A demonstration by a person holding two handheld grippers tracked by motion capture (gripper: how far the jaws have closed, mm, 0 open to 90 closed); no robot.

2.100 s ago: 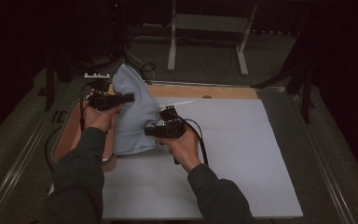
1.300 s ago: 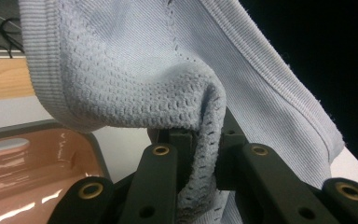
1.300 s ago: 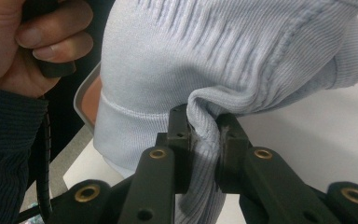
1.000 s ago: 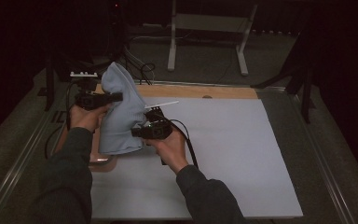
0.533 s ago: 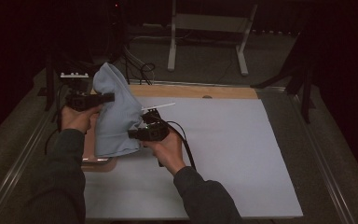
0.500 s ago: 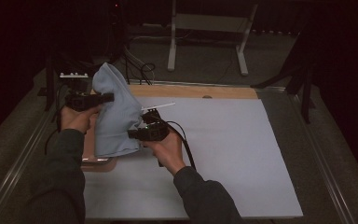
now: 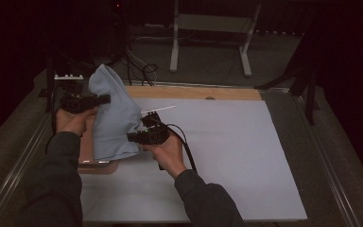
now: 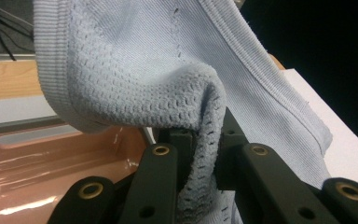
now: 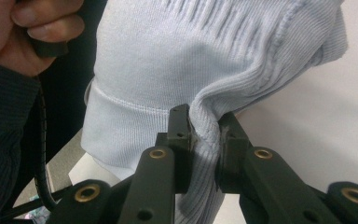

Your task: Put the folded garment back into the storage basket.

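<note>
Left gripper [image 7: 105, 98] and right gripper [image 7: 133, 137], each clamped tight on a fold of the pale blue garment [image 7: 113, 118], hold it hanging above the brown tray [image 7: 99, 165]. Since two seconds ago, both grippers and garment have shifted left, farther over the tray.

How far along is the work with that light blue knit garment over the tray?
Done: both grippers have a grip. The left gripper and the right gripper are each shut on a fold of the light blue knit garment. In hand: it hangs lifted above the brown tray. Left: nothing lies spread or folded on the white table yet.
</note>
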